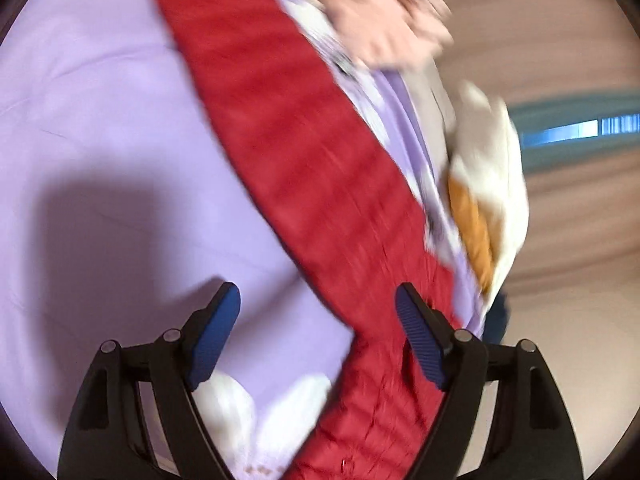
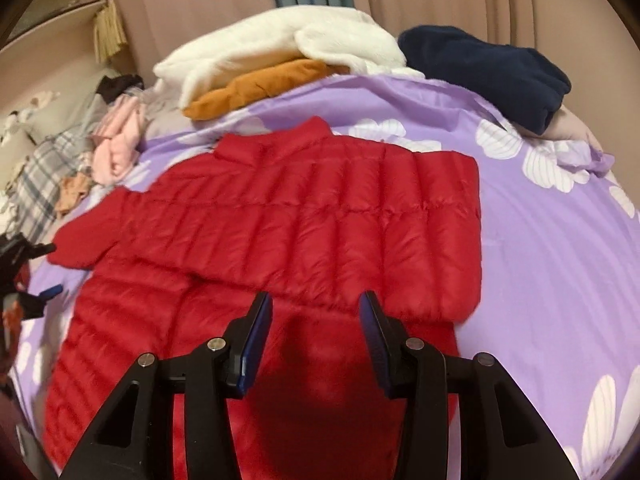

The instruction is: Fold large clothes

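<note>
A red quilted puffer jacket [image 2: 304, 216] lies flat on the bed's purple flowered sheet [image 2: 540, 248], collar away from the camera (one sleeve folded across the body, the other sticking out sideways).

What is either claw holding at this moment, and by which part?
Nothing. The left claw stands open over the purple bedsheet, and the right claw is open above the red puffer jacket, gripping no fabric.

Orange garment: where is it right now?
Right wrist view: the orange garment lies at the far edge of the purple bedspread, tucked under the white fleece, beyond the red jacket collar and left of the navy garment.
</note>
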Available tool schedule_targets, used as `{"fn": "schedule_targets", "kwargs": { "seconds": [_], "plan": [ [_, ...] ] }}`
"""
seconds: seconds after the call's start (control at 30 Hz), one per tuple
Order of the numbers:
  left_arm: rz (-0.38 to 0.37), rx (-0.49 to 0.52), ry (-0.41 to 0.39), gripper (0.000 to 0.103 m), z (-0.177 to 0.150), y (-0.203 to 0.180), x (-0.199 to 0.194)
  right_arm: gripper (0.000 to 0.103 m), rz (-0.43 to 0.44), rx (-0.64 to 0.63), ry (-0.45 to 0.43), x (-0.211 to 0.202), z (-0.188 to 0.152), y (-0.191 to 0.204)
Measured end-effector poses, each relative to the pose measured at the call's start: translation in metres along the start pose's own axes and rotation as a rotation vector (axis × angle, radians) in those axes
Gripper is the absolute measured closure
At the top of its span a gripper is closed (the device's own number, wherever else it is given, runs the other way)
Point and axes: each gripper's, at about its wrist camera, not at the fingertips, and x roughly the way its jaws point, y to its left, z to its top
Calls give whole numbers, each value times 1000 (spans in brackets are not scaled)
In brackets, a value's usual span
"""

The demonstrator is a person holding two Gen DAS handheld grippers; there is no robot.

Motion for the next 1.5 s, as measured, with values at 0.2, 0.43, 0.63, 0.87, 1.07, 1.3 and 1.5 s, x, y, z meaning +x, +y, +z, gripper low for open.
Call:
{"fn": "schedule_targets", "kwargs": {
  "seconds": [0.2,0.43,0.63,0.87,1.07,1.3,1.5],
  "plan": [
    [-85,-130,-45,23,30,28,-1,59,6,-7,-14,-10,-5,10],
    [-119,-171,-84,23,62,25,15,59,-26,-22,-9,-10,-9,17],
    [-130,-229,-137,23,85,29,18,59,-59,-34,6,-8,-15,20],
    [-25,-190,-132,86,97,22,24,59,-80,-35,3,-13,-19,19],
    [92,-39,-173,93,92,-3,8,59,-93,-33,14,-15,-23,17],
    [209,421,-254,94,57,-112,-20,59,-87,-8,30,-15,-29,14],
    [210,953,-272,93,-41,-222,-6,59,-71,11,17,-23,-33,12]
  ]
}}
